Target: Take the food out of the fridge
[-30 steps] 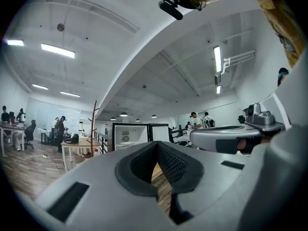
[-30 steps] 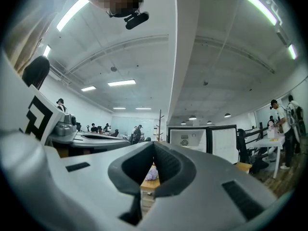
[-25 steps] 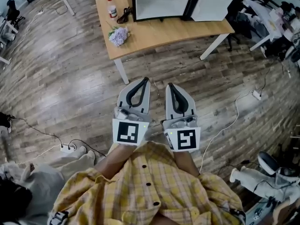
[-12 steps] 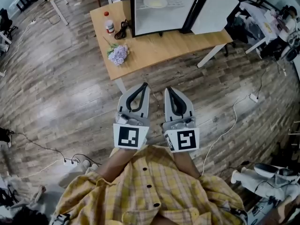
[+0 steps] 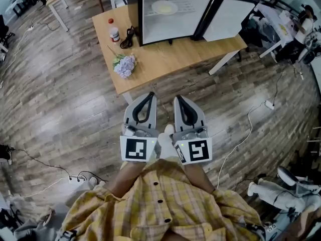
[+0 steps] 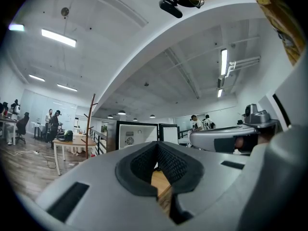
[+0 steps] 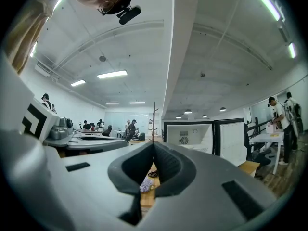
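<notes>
The fridge (image 5: pixel 185 21) was seen standing on the wooden surface (image 5: pixel 175 54), with its door (image 5: pixel 228 16) swung open to the right. The food (image 5: pixel 164 7), a pale round item, was lying inside the fridge, in the upper part of the white interior; its kind could not be told. To the left of the fridge, a small bottle (image 5: pixel 114 31) with a red cap and a black cable (image 5: pixel 129 35) were placed on the surface. In front of the fridge, to the left, a bunch of purple flowers (image 5: pixel 125 65) was laid near the edge.

The left tool (image 5: pixel 150 94) and the right tool (image 5: pixel 178 98) were held side by side over the floor (image 5: pixel 65 109), well apart from the fridge and pointed towards it. The jaws of each tool were closed together at the tips, and nothing was gripped between them.
</notes>
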Demonstrator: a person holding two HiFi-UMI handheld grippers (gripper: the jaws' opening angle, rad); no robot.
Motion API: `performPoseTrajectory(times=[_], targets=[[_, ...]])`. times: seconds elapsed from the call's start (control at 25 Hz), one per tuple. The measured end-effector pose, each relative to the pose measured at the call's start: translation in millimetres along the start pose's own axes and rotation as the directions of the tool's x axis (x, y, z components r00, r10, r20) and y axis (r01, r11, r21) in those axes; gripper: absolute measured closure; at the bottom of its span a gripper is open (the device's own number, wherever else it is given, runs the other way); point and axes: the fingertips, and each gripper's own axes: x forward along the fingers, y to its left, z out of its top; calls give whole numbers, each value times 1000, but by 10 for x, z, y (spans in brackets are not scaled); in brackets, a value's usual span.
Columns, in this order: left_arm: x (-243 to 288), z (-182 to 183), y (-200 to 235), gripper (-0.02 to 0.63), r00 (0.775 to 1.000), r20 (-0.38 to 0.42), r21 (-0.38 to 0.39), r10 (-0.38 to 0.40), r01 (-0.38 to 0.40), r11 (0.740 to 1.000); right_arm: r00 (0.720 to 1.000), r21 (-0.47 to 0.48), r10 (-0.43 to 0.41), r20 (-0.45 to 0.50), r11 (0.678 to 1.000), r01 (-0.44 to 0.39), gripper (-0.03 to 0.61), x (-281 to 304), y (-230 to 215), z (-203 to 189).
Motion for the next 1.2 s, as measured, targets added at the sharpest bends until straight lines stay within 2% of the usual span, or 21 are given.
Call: performPoseTrajectory(times=[0.4,0.68,1.04,1.2], targets=[[501,-39,115,606,1000,-4,30,19,-19,999,1000,38,-19,1,999,19,572,479,-447,-115],[985,-62,271,606,998,-17,42,58,-57,998,1000,35,-4,1,999,4,572,891,-797,-113],[1635,-55,451,606,995,9,41,94,-95,995,999,33,33,-4,999,-33,572,1498,-1213,-166],[1879,-70,494,606,995,2,61,101,-101,993,999,58,48,-20,997,-46,572,1741,-1373,-241]])
